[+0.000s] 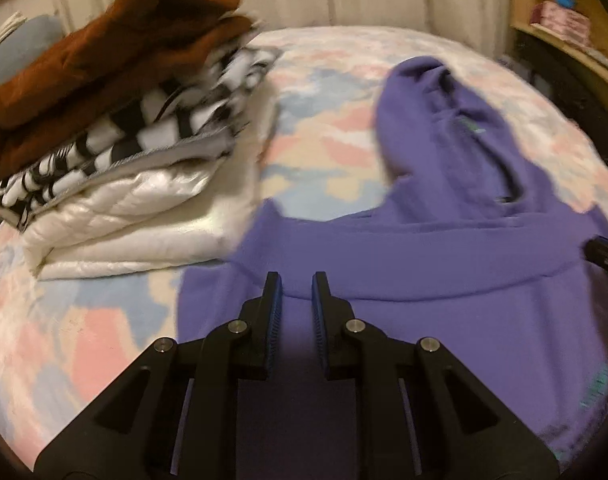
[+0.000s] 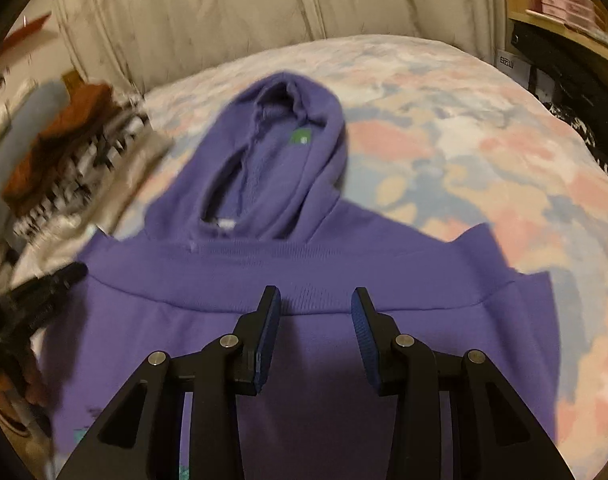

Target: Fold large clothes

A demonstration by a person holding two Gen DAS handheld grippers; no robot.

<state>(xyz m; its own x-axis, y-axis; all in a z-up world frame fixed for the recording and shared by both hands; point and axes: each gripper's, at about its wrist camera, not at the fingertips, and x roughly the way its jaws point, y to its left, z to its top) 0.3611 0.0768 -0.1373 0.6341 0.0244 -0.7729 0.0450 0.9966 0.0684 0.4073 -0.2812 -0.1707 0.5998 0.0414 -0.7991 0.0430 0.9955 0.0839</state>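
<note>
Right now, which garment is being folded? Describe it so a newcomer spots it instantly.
Start at the bed with the pastel patchwork cover. To one side sits a stack of folded clothes; beside it, spread flat alone, lies the purple hoodie. It is the only purple piece, hood pointing toward the wall.

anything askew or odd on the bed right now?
Mostly tidy. The purple hoodie lies folded with its hood still sticking out past the fold, leaning to one side. The stack of folded clothes sits uneven, its layers offset. No damage visible.
</note>
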